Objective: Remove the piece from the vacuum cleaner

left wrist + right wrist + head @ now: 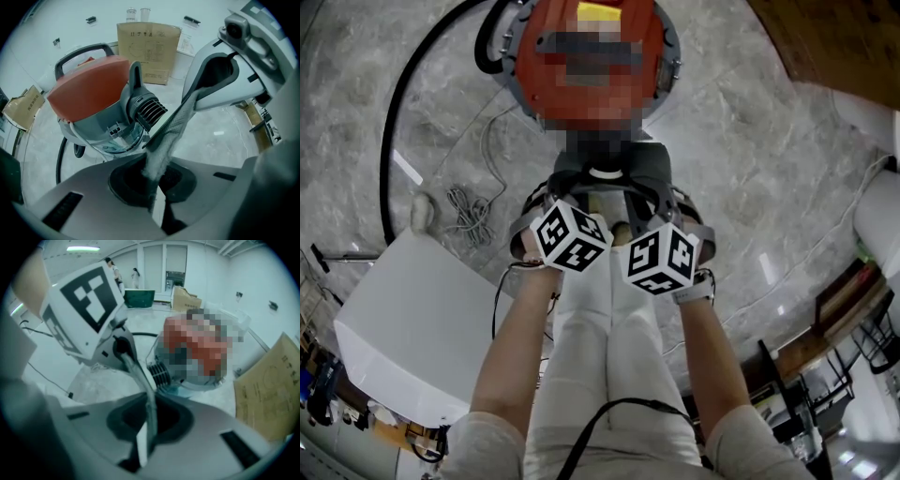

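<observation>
The vacuum cleaner (525, 66), with an orange-red lid over a grey body, stands on the floor just beyond my hands; it also fills the left gripper view (89, 93). A thin, fuzzy grey-white filter strip (165, 140) is stretched between both grippers, clear of the vacuum. My left gripper (152, 199) is shut on its near end. My right gripper (213, 77) clamps the far end. In the right gripper view the same strip (140, 376) runs from my right gripper (147, 437) up to the left gripper (119, 347). From the head view the marker cubes (570, 236) hide the strip.
A black hose (392, 122) curves across the marble floor on the left, with a coiled white cable (469, 211) beside it. A white box (422, 319) stands at my left, shelving (839, 314) at the right. A cardboard box (147, 51) sits behind the vacuum.
</observation>
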`<state>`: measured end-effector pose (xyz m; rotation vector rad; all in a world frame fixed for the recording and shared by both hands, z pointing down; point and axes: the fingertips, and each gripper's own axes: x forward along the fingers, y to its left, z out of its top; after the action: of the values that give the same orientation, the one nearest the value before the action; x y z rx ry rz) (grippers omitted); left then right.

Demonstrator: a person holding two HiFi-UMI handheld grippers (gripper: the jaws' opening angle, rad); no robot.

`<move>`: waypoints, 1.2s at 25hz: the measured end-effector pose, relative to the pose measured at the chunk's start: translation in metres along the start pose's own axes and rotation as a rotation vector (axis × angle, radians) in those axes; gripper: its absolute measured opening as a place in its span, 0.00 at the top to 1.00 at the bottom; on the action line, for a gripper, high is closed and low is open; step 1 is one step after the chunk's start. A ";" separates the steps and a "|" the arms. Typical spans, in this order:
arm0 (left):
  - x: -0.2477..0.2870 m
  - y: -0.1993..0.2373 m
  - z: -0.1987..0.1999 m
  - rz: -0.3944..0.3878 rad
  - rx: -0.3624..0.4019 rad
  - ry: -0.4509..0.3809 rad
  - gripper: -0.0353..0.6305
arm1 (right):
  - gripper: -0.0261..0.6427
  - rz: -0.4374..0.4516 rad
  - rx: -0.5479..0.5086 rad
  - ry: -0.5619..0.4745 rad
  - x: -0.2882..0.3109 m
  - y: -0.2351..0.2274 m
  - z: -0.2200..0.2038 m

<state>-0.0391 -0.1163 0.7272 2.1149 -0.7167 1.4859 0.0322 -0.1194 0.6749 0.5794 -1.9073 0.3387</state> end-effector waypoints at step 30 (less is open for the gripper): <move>-0.002 -0.002 0.005 -0.015 -0.124 -0.031 0.90 | 0.92 -0.005 0.039 -0.014 0.002 0.002 -0.011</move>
<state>-0.0344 -0.1178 0.7239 2.0492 -0.7824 1.3672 0.0387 -0.1125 0.6814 0.6132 -1.9159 0.3704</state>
